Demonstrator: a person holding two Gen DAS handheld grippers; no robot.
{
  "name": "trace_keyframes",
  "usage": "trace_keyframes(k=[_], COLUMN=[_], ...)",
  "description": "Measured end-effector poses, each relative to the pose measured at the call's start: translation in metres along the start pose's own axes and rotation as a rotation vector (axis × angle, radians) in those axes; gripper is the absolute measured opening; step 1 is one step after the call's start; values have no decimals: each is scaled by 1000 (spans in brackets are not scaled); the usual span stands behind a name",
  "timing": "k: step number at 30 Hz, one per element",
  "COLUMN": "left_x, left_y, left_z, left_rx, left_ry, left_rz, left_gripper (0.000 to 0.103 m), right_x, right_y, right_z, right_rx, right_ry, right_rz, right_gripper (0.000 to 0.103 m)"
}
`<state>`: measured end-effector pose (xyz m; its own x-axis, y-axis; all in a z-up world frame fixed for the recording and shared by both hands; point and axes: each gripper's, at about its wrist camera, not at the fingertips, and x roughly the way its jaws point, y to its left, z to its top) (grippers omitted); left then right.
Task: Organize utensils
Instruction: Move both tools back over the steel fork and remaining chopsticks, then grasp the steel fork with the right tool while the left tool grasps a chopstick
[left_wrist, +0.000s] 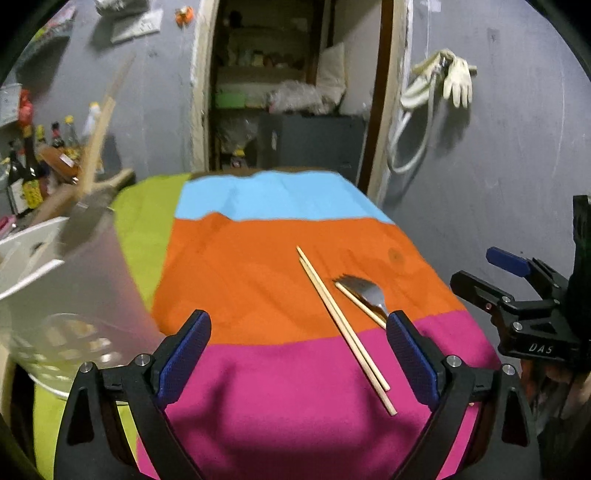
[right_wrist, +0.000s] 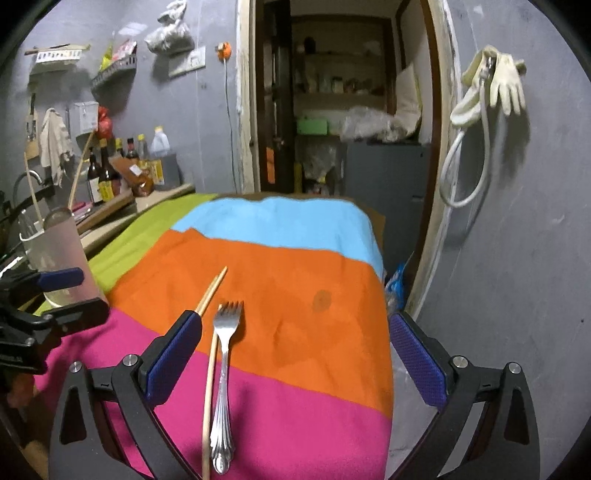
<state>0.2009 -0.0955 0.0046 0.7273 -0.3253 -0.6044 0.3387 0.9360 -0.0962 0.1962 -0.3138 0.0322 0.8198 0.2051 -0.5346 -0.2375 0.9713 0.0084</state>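
Our right gripper (right_wrist: 295, 354) hangs spread wide over the fork (right_wrist: 223, 373), ready to grasp. A chopstick (right_wrist: 208, 391) lies touching the fork. Our left gripper (left_wrist: 297, 358) is likewise spread, holding nothing.

Left gripper (left_wrist: 299, 360): two black, curved finger arms with triangular cut-outs near their bases, each carrying a blue textured pad (left_wrist: 184, 358) on its inner face and fastened with round silver screws (left_wrist: 143, 359) at the joints. Right gripper (right_wrist: 295, 360): the same construction, with black arms, blue cross-hatched pads (right_wrist: 173, 356) and silver screw heads (right_wrist: 460, 361). Seen side-on from the left wrist camera, the right gripper body is an angular black frame with a blue finger tip, small silver bolts and the white letters "DAS" (left_wrist: 540, 348).
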Motion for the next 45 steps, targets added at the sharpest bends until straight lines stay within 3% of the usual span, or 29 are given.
trace_keyframes(k=[5,7,13,25,35,45], left_x=[24,32,53,76,90,109], left_y=[-1,-2,-5,-7,-5,10], left_z=[4,5,4,9,15,34], left_rx=[5,12,22,35,3,-77], left_ry=[92,127,205,270,317,376], left_rz=[-47,-69,-101,-93,-118,-107], left_gripper=[69,55,36,20,18,7], right_x=[15,21,34,48,58,76], right_y=[3,6,17,22,19,21], right_z=[-5,-8,-14,-18,-14,-4], right_rx=[-46,-64,-117,-146,-123,-91], right_ry=[95,132,210,283,294,314], right_rz=[46,68,106,135,108,135], right_gripper=[80,70,51,49,48,30])
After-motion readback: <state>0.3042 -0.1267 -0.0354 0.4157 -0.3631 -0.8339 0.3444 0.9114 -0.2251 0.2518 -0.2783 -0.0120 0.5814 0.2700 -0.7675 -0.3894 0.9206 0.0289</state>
